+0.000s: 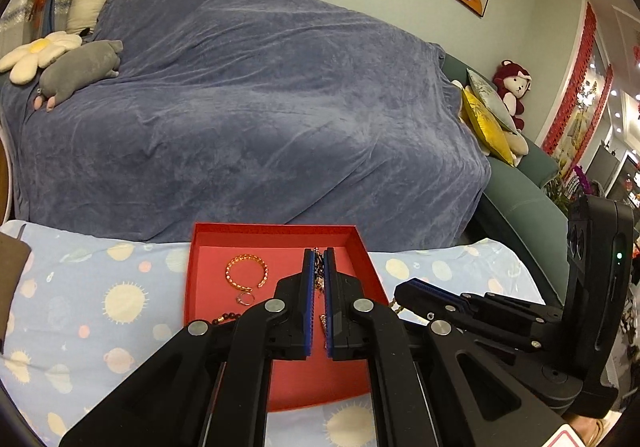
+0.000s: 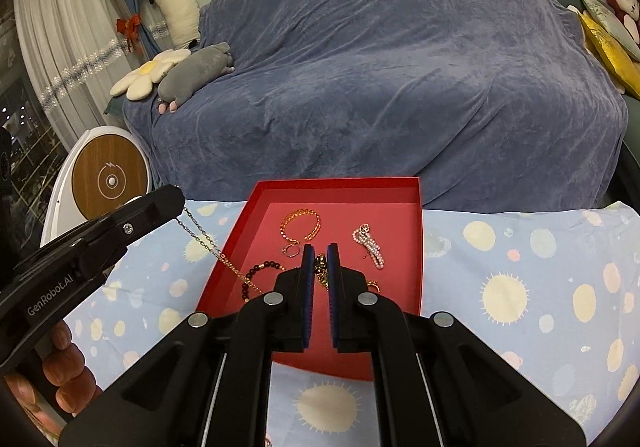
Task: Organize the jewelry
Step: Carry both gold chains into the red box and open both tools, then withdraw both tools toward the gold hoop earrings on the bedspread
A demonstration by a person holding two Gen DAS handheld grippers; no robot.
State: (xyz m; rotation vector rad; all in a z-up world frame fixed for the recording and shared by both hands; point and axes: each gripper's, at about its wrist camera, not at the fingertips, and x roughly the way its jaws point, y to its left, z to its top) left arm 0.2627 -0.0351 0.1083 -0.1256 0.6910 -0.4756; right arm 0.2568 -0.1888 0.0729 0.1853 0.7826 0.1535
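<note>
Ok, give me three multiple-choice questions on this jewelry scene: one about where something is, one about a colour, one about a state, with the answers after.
1. Where is the pearl clip? A under the red box; B inside the box; C hanging off its rim.
2. What colour is the open bangle? A silver; B green; C gold.
3. How are the left tongs? A shut on the chain; B wide open; C shut on nothing.

Answers:
1 B: the clip lies on the box floor in the right wrist view.
2 C: its links shine gold against the red.
3 A: the pads are nearly together with chain links pinched between them.
</note>
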